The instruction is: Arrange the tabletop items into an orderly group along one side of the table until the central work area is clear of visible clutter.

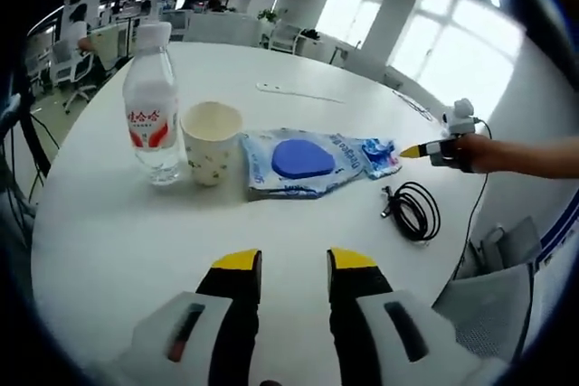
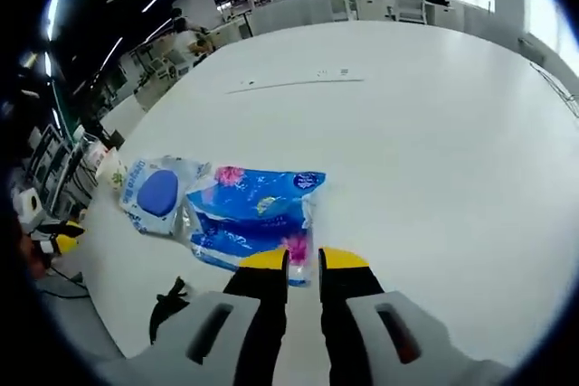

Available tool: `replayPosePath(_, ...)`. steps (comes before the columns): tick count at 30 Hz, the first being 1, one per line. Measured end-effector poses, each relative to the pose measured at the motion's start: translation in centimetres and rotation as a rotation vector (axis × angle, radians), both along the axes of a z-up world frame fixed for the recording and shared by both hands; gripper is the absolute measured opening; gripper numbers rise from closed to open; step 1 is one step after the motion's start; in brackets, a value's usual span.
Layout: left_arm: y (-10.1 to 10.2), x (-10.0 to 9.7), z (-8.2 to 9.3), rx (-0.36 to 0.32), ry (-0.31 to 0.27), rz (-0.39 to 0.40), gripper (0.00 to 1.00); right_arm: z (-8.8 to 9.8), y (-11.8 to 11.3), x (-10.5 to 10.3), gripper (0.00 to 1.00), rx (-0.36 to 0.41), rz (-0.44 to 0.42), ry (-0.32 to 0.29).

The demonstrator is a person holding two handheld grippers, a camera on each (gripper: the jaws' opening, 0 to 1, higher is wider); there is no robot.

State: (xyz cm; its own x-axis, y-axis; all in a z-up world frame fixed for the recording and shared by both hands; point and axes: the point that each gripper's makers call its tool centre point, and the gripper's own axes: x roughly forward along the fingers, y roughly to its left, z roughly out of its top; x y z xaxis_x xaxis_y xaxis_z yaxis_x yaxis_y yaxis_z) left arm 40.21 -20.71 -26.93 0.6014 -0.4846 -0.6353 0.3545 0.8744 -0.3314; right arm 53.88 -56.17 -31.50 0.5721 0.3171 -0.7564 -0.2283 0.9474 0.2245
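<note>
Right gripper clamped on blue pack edge; left gripper apart over table, near cup.

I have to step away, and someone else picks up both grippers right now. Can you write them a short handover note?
Left gripper: open, holding nothing, hovering over bare table.
Right gripper: jaws nearly closed at the near edge of the blue wipes pack; whether it grips it is unclear.
Done: water bottle, paper cup and wipes pack stand in a rough row.
Left: black cable lies apart from the row; bring it in, then straighten the group along one side.
</note>
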Motion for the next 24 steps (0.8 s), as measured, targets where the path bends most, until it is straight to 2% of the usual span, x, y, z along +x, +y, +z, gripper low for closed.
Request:
replayPosePath(7,0.2,-1.6,-0.1,0.003,0.016,0.022,0.27,-0.4,0.3,0.1,0.11,0.018,-0.033,0.016)
replayPosePath(11,0.5,-2.1,-0.2,0.003,0.027,0.040,0.26,-0.3,0.5,-0.1,0.07,0.026,-0.052,0.017)
replayPosePath(14,0.8,-2.3,-0.2,0.005,0.030,0.051,0.26,-0.1,0.6,-0.1,0.03,0.052,-0.077,0.015)
replayPosePath(24,1.5,-1.8,0.3,0.005,0.022,0.079,0.26,0.2,-0.3,0.2,0.01,0.083,-0.139,0.015)
